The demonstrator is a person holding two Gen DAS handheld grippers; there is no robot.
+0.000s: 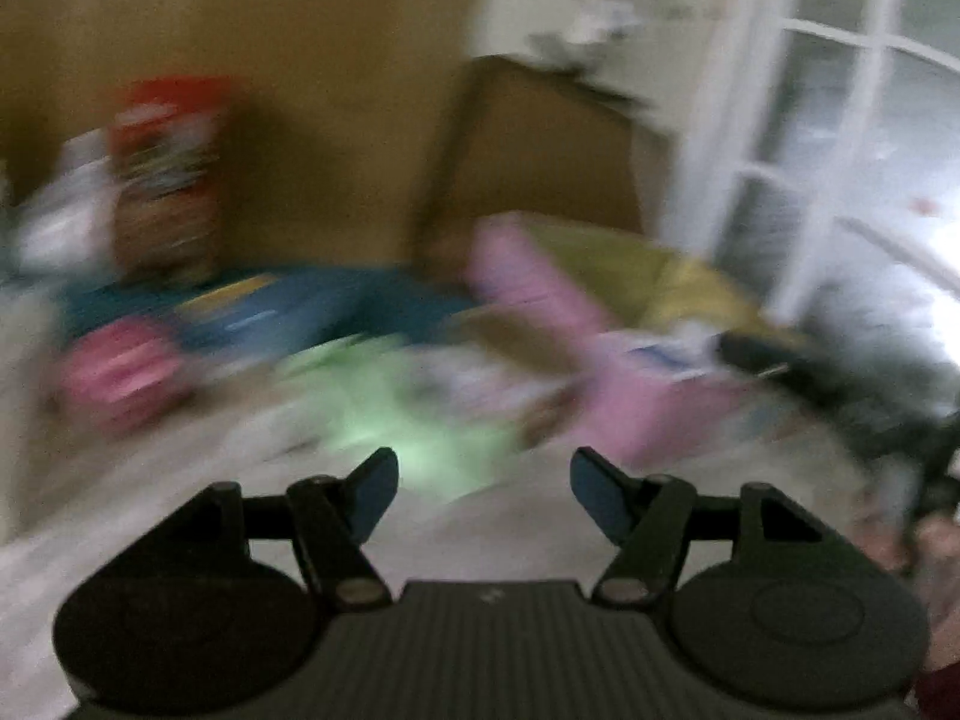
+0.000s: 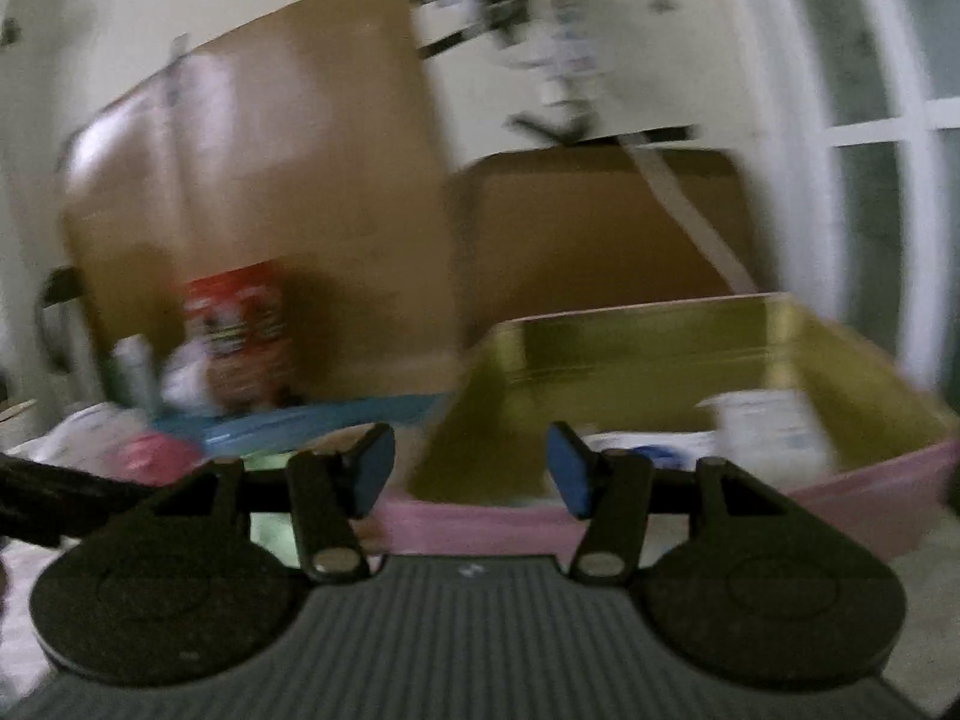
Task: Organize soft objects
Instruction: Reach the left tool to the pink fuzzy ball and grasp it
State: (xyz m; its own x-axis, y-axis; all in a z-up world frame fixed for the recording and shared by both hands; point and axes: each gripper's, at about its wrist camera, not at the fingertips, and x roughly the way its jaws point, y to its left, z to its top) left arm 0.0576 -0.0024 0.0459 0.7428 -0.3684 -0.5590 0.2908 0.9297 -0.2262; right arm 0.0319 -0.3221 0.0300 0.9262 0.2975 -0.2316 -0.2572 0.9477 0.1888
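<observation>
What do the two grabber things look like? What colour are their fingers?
Both look alike. The left gripper and right gripper each have two blue finger pads on black hinged bars with silver pins. Behind sit two round black discs and a grey ribbed plate bearing a small white mark. No cables or sleeves show.

The right hand-held gripper is seen to be matt black plastic, its fingertips faced with dull blue pads. The pink box is lined in a glossy, gold-coloured finish. The brown panels behind appear to be matt cardboard. The green object is too blurred for its material to be told.
</observation>
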